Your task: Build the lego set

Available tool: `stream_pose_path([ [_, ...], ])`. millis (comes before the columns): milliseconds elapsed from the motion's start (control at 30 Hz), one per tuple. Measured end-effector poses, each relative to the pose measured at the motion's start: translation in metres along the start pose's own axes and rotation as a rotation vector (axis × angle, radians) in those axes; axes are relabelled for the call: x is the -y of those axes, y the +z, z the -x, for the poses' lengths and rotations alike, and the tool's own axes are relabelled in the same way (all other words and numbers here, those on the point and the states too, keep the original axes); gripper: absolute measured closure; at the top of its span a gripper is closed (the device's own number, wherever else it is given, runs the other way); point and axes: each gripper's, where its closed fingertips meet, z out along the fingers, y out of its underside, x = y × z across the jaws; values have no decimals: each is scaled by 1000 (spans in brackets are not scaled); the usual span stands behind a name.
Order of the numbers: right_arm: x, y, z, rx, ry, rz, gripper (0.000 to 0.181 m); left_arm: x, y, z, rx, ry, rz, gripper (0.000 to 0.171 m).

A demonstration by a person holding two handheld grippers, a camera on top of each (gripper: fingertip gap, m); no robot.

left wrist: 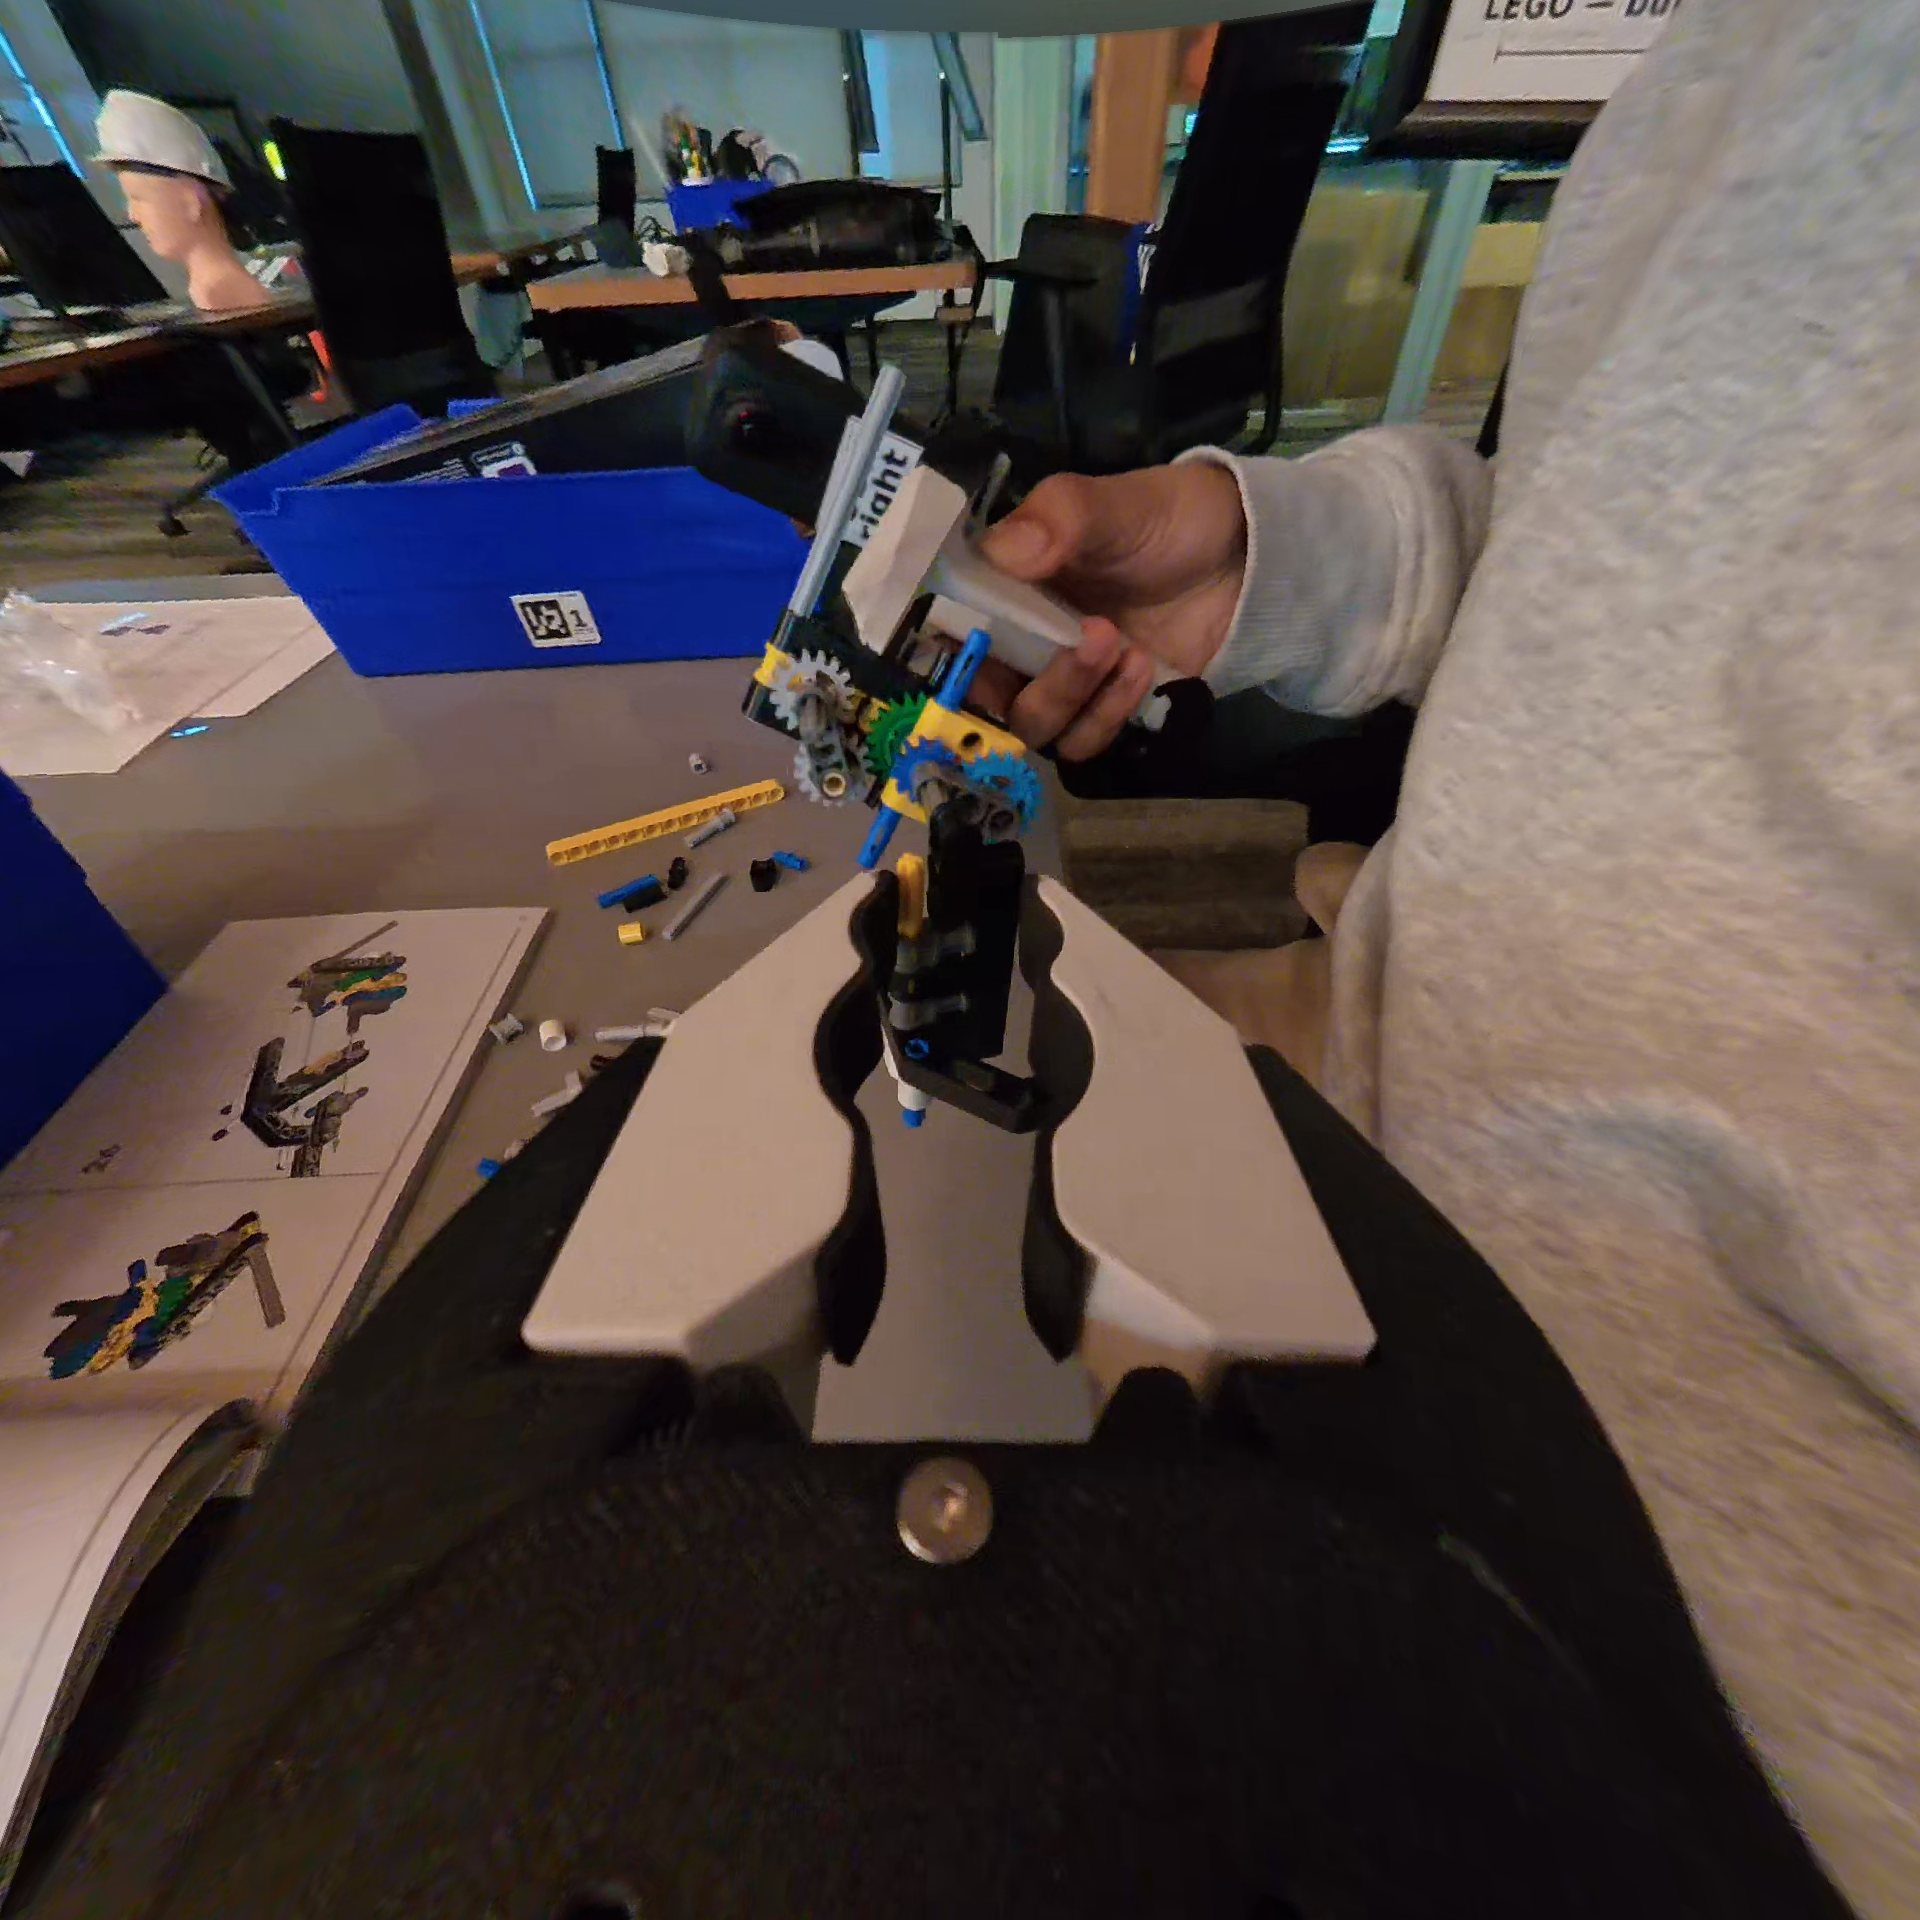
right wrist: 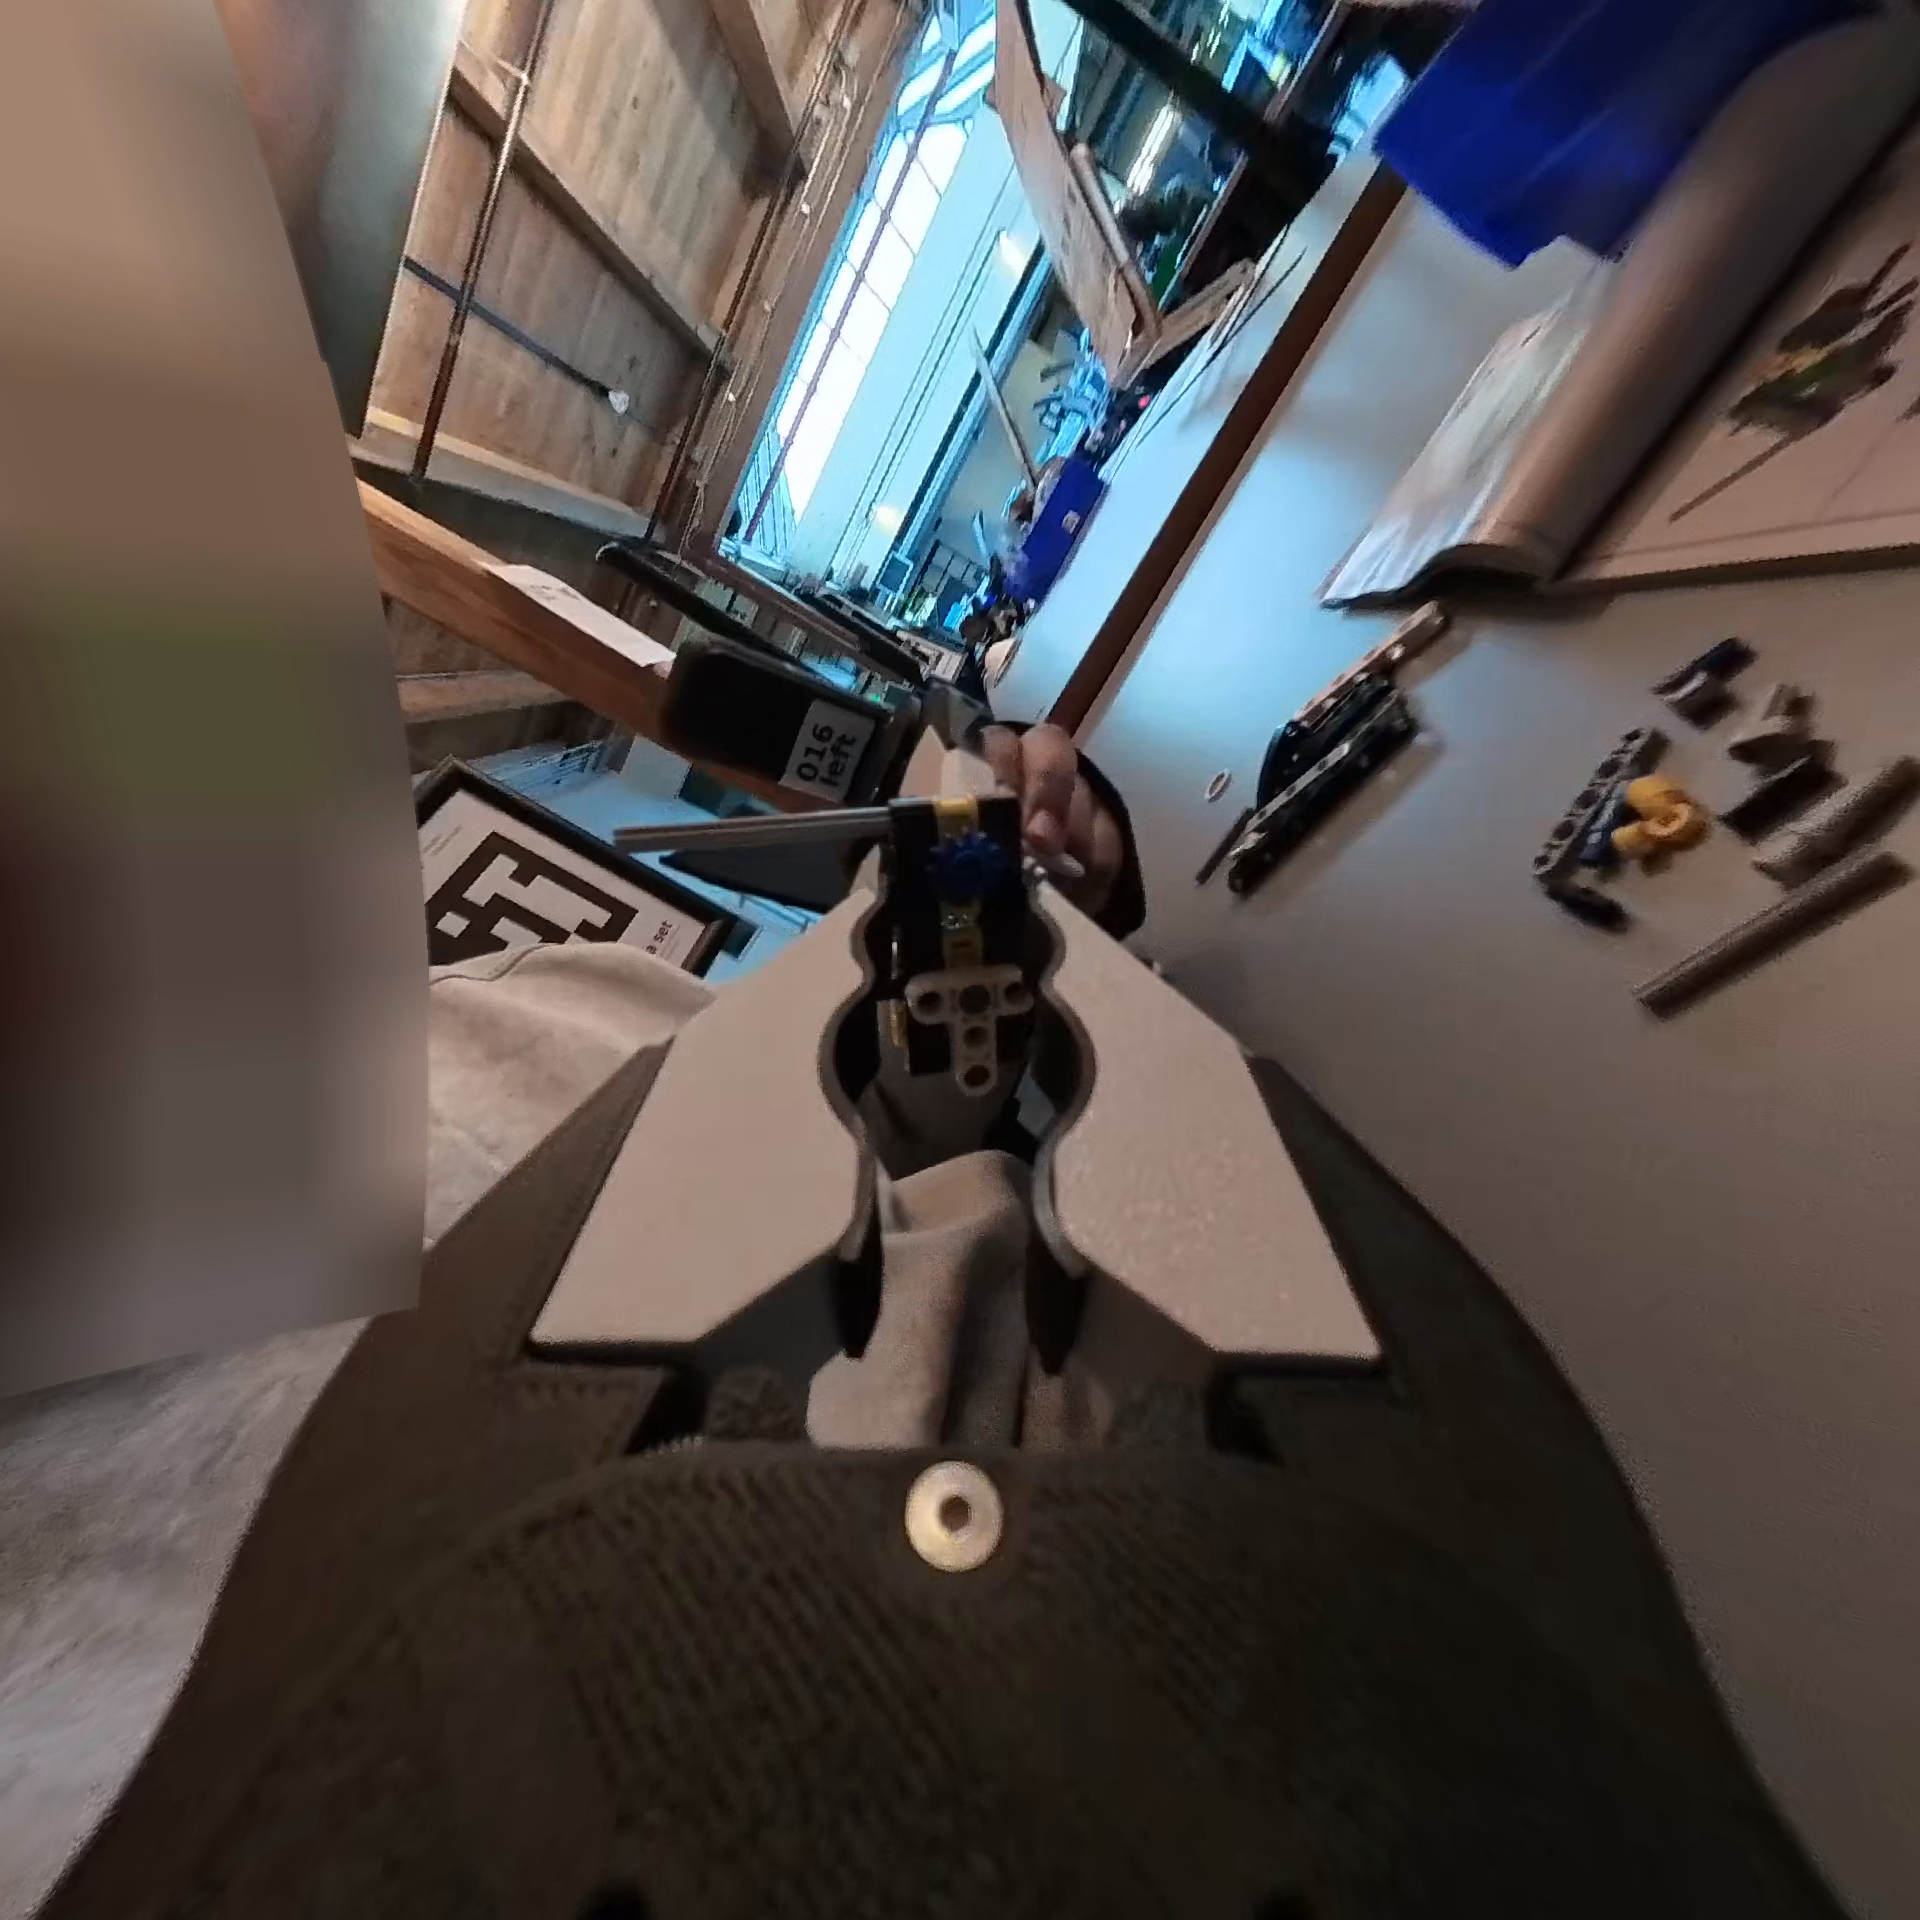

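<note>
My left gripper [left wrist: 951, 904] is shut on the black beam end [left wrist: 961, 966] of a lego assembly held above the table. The assembly's far end carries grey, green and blue gears [left wrist: 899, 743] on yellow pieces, with a long grey axle [left wrist: 847, 499] sticking up. My right gripper [right wrist: 956, 914] is shut on that geared end, where a blue gear [right wrist: 954, 860] and a pale T-shaped piece [right wrist: 971, 1023] sit between its fingers. A hand [left wrist: 1122, 582] holds the right gripper in the left wrist view.
A long yellow beam [left wrist: 665, 823] and several small loose pieces [left wrist: 707, 899] lie on the grey table [left wrist: 416, 748]. An open instruction booklet [left wrist: 260, 1091] lies at the left, a blue bin [left wrist: 499, 561] behind. More loose parts [right wrist: 1662, 810] and a black sub-assembly [right wrist: 1320, 779] show in the right wrist view.
</note>
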Motion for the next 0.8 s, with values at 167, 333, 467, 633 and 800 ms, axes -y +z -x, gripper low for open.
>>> stream_pose_path([
  [167, 0, 8, 1, -28, 0, 64, 159, -4, -3, -2, -25, -22, -5, 150],
  [333, 3, 12, -3, -37, 11, 69, 159, -7, -4, 0, -27, -38, -5, 150],
  [467, 4, 11, -6, -29, 29, 55, 159, -9, -2, 1, -15, -16, 16, 150],
  [633, 9, 8, -5, -42, 6, 37, 159, 2, -3, -3, -7, 24, -61, 150],
  [800, 12, 2, -8, -84, -46, 11, 160, 25, -17, -2, -48, -70, -216, 150],
])
